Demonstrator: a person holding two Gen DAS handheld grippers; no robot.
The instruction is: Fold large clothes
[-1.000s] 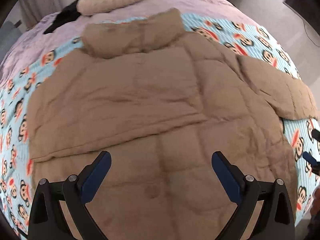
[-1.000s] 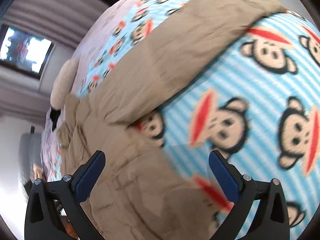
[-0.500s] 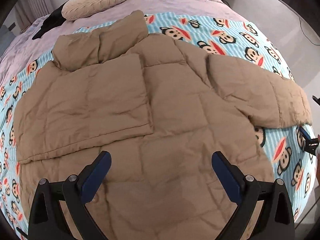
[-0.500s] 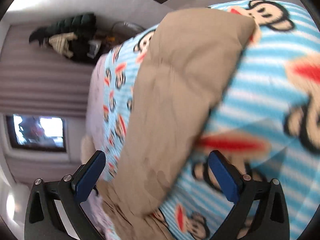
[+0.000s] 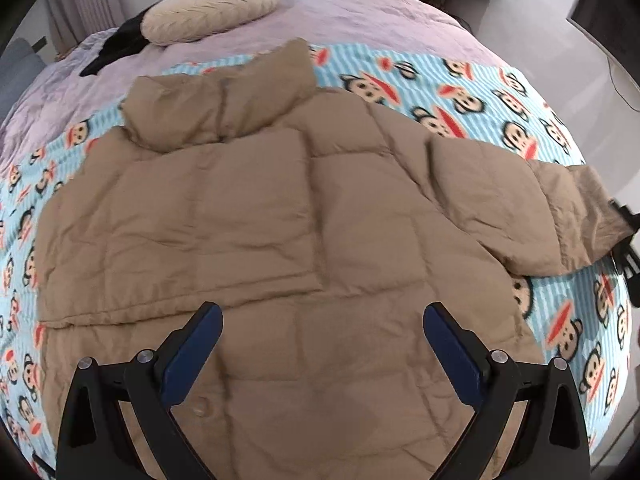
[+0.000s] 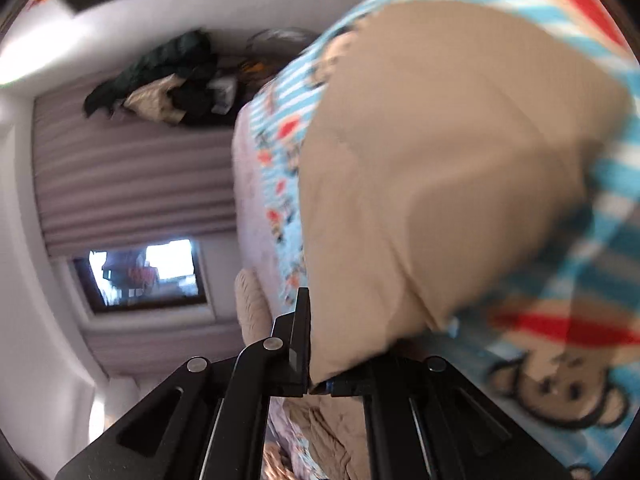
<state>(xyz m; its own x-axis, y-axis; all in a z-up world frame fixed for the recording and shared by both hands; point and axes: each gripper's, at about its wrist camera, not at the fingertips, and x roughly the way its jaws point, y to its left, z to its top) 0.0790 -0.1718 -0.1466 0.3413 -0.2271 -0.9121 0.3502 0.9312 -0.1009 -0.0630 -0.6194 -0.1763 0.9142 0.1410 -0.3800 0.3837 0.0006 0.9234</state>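
We see the tan puffer jacket [image 5: 256,216] spread flat on the monkey-print blanket [image 5: 472,92], its collar [image 5: 216,108] at the far end from our left claw [image 5: 322,344] and its body running right under that claw's fingers. One sleeve [image 5: 176,236] is folded in across the body, just ahead of the left claw and to its left; the other sleeve [image 5: 520,208] stretches out ahead and to the right, ending at a cuff [image 5: 592,208] near the blanket's edge. Our left claw hangs over the jacket's lower part with its blue pads spread wide and nothing between them. Our right claw [image 6: 310,388] has just come together and is closed on the edge of that cuff [image 6: 440,184]; in its own view the tan fabric fills the space ahead and to the right of the pinched fingers, and the picture is blurred. From the left wrist we catch a dark bit of the right claw [image 5: 626,220] touching the cuff's end. Beyond the blanket, far ahead of the left claw, lie the lilac bed cover [image 5: 360,12], a cream pillow [image 5: 208,10] and a dark garment [image 5: 116,46] beside it.
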